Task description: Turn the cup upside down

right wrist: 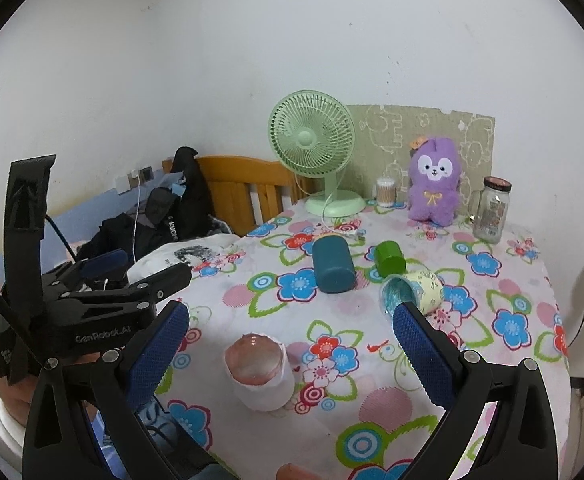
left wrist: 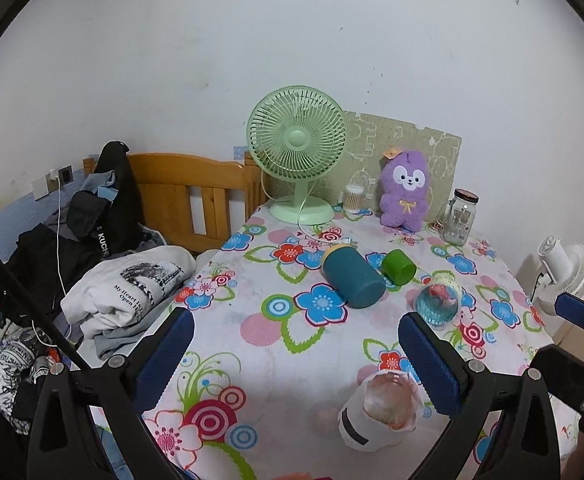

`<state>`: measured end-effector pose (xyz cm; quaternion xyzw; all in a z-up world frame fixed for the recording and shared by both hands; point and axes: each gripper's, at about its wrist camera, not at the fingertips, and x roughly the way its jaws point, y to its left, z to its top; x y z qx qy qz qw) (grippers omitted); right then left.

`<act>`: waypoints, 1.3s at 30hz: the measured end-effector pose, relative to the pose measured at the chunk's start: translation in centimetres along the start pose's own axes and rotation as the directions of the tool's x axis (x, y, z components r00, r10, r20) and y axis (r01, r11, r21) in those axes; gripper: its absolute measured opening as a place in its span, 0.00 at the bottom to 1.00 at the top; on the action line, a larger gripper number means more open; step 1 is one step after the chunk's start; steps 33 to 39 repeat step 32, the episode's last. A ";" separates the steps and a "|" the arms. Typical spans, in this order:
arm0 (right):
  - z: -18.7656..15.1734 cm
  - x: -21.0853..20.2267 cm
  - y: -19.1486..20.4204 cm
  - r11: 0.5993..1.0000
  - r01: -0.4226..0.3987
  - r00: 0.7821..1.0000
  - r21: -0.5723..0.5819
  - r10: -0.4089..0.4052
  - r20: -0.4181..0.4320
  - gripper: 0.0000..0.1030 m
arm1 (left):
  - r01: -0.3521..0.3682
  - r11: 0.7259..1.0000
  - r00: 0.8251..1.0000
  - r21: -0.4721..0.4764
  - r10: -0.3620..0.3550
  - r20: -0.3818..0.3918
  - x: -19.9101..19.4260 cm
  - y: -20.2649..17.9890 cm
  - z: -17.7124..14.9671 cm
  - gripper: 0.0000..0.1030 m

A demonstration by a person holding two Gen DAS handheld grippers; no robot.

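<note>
Several cups are on the floral tablecloth. A white cup (right wrist: 262, 376) stands with its base up near the front; it also shows in the left wrist view (left wrist: 380, 410). A teal cup (right wrist: 333, 264) lies on its side, also in the left wrist view (left wrist: 354, 278). A green cup (right wrist: 390, 257) lies tipped, also in the left wrist view (left wrist: 399, 266). A patterned cup with a blue inside (right wrist: 412, 290) lies on its side, also in the left wrist view (left wrist: 438, 300). My left gripper (left wrist: 296, 356) is open and empty above the table. My right gripper (right wrist: 292, 340) is open and empty over the white cup.
A green fan (right wrist: 316, 152), a purple plush toy (right wrist: 434, 182), a glass jar (right wrist: 492, 210) and a cotton swab tub (right wrist: 386, 192) stand at the back. A bed with piled clothes (left wrist: 92, 260) lies left. A white fan (left wrist: 564, 276) stands right of the table.
</note>
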<state>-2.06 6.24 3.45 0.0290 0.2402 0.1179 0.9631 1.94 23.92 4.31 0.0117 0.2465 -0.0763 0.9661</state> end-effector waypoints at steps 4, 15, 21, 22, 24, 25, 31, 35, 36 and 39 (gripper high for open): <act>-0.5 0.1 0.3 1.000 0.003 1.000 -0.004 -0.003 -0.010 1.00 | -0.004 1.000 1.000 -0.002 0.004 -0.008 -0.1 0.0 -0.7 1.00; -1.8 1.0 0.7 1.000 0.009 0.999 -0.005 -0.010 -0.048 1.00 | -0.002 1.000 0.999 -0.016 0.001 -0.040 0.3 -0.1 -1.8 1.00; -2.1 1.4 0.3 1.000 0.006 0.998 0.017 -0.005 -0.066 1.00 | -0.010 1.000 0.998 -0.016 0.009 -0.060 0.7 0.1 -2.7 1.00; -2.2 1.5 0.3 1.000 0.006 0.998 0.019 -0.005 -0.069 1.00 | -0.010 1.000 0.998 -0.015 0.009 -0.066 0.9 0.2 -2.8 1.00; -2.3 1.6 0.3 1.000 0.007 0.997 0.019 -0.006 -0.073 1.00 | -0.008 1.000 0.997 -0.019 0.007 -0.078 1.1 0.3 -3.0 1.00; -2.4 1.7 0.3 1.000 0.007 0.997 0.020 -0.006 -0.075 1.00 | -0.007 1.000 0.997 -0.023 0.005 -0.082 1.1 0.3 -3.1 1.00; -2.4 1.8 0.2 1.000 0.004 0.997 0.024 -0.002 -0.078 1.00 | -0.004 0.999 0.995 -0.037 0.001 -0.095 1.4 0.6 -3.4 1.00; -2.4 1.8 0.2 1.000 0.003 0.997 0.024 -0.001 -0.078 1.00 | -0.006 0.999 0.995 -0.036 0.002 -0.095 1.4 0.6 -3.5 1.00; -2.4 1.8 0.2 1.000 0.003 0.997 0.024 -0.001 -0.078 1.00 | -0.006 0.999 0.995 -0.036 0.002 -0.095 1.4 0.6 -3.5 1.00; -2.4 1.8 0.2 1.000 0.003 0.997 0.024 -0.001 -0.078 1.00 | -0.006 0.999 0.995 -0.036 0.002 -0.095 1.4 0.6 -3.5 1.00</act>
